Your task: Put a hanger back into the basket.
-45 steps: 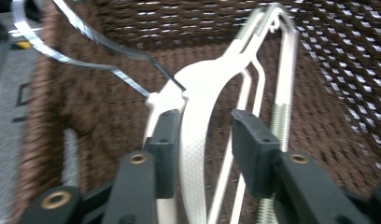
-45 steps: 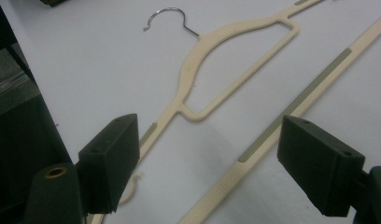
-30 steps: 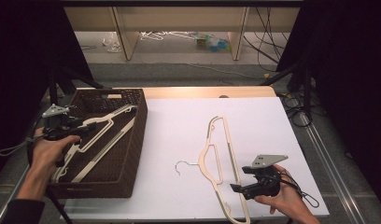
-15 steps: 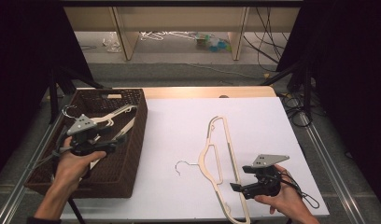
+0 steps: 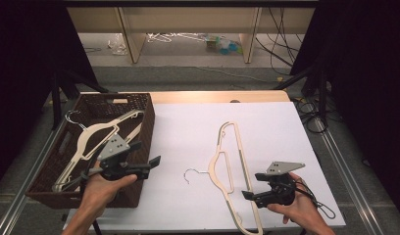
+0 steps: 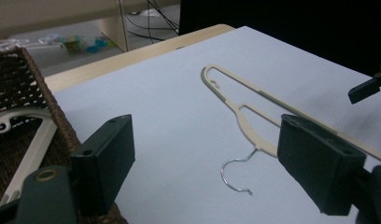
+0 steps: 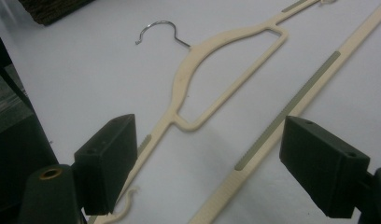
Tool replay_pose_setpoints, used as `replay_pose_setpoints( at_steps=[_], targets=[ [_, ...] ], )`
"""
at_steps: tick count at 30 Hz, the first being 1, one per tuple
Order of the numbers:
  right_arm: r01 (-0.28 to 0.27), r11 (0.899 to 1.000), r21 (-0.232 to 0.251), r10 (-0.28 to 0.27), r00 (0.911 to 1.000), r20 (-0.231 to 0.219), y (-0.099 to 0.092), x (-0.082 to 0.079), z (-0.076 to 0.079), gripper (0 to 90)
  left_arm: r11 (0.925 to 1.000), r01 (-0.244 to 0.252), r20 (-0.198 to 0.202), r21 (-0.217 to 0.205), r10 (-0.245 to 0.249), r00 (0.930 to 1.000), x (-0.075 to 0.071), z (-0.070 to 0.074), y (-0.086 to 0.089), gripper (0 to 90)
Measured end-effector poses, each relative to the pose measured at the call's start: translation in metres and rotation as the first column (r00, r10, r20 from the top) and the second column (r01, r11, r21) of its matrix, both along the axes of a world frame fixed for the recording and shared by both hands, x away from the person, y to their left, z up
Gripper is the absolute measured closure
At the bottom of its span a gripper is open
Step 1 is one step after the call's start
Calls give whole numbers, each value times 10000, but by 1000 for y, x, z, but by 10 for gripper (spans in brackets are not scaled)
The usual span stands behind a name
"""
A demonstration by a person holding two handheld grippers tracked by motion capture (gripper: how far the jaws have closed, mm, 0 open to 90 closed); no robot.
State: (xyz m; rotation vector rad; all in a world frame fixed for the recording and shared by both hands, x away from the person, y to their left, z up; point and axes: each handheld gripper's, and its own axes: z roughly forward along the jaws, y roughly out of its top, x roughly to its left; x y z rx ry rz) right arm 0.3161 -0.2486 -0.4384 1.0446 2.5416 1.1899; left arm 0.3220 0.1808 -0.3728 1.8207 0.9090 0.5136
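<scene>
A cream hanger (image 5: pixel 226 157) with a metal hook (image 5: pixel 190 174) lies flat on the white table sheet (image 5: pixel 188 127). A second cream hanger (image 5: pixel 92 138) rests inside the brown wicker basket (image 5: pixel 148 115). My left gripper (image 5: pixel 145 156) hovers over the basket's right wall and points at the sheet. Its jaws have just been opening and stand open with nothing between them. In the left gripper view the table hanger (image 6: pixel 247 122) and its hook (image 6: pixel 235 173) lie ahead. My right gripper (image 5: pixel 252 188) sits open by the table hanger's lower end, its jaws either side of the hanger (image 7: pixel 198 79) without touching.
The basket (image 6: pixel 25 84) takes up the table's left side. A wooden table edge (image 5: pixel 217 96) runs along the back. Shelving legs, cables and small clutter (image 5: pixel 222 44) sit on the floor beyond. Dark curtains flank both sides.
My left gripper has travelled right across the basket, from its left side to its right wall, with the jaws spread wider. The basket hanger stays put. The right hand has not moved.
</scene>
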Motion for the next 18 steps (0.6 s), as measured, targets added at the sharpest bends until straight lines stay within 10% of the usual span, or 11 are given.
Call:
replay_pose_setpoints(
  at_steps=[18],
  targets=[
    [-114,9999,-31,115,9997,211,3,0,-1,195,9886,1484,240,251,-1490,9885,-36,-27,-40,197]
  ],
)
